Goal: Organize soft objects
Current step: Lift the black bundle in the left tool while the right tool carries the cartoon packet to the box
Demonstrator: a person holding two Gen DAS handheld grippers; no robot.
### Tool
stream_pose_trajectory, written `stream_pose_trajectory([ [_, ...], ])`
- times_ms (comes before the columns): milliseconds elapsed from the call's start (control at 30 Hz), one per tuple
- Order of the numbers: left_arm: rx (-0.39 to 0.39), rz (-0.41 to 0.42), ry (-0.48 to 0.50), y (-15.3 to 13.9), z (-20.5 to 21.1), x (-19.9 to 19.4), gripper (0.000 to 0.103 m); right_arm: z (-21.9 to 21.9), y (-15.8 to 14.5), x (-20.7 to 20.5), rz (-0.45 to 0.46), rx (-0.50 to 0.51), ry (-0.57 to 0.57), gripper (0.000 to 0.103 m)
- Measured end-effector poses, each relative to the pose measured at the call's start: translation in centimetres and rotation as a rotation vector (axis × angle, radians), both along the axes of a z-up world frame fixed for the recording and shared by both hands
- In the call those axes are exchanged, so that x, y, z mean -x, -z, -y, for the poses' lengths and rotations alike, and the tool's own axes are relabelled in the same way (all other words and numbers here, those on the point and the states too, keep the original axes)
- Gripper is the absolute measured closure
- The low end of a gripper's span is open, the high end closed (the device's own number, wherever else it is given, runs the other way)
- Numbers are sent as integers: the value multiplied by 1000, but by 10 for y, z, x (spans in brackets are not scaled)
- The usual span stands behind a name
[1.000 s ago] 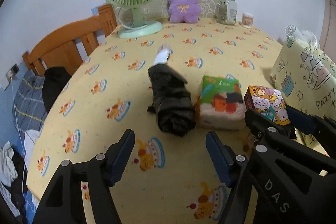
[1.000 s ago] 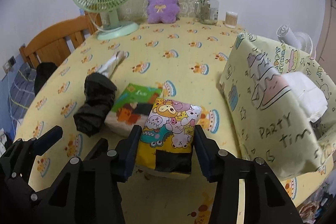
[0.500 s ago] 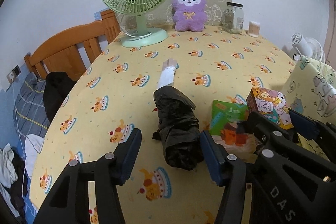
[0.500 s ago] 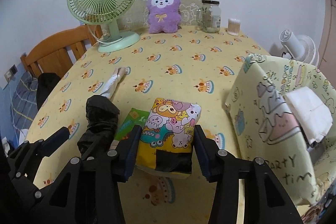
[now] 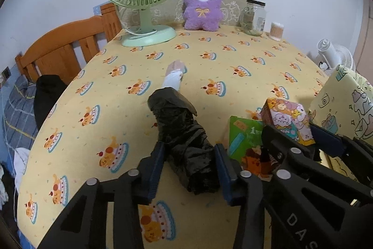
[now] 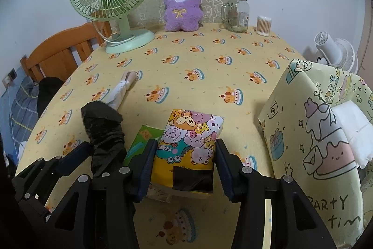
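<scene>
Left claw [image 5: 190,166] closing around black bag roll [image 5: 184,144], colourful tissue pack [image 5: 288,121] held in right claw [image 5: 296,139]

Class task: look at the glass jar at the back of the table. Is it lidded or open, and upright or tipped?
Lidded and upright. The glass jar stands on its base on the table beside the purple plush toy, with a dark lid on top.

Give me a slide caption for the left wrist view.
Left tongs closing around a black plastic-bag bundle on the cake-print tablecloth.

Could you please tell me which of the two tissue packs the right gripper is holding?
The cartoon-animal pack sits in the right gripper; the green pack lies beside it, ungripped.
</scene>
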State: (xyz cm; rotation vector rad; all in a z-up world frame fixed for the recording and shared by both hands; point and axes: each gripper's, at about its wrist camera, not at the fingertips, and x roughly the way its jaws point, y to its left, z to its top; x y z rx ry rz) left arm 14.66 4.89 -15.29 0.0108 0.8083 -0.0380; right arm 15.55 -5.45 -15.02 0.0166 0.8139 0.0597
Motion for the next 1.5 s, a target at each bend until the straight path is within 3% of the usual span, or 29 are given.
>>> stream_pose_trajectory([
  [300,11,11,-16,-6,-3,6,74,-2,-5,4,8,5,-11,51],
  [1033,2,117,-57,-56,-3,45,75,-2,-55,37,108,-27,-56,51],
  [1200,36,123,-28,-65,-1,51,75,0,-68,44,127,-26,-58,51],
  [1500,7,166,-31,-86,7,63,75,6,-87,54,162,-36,-76,51],
])
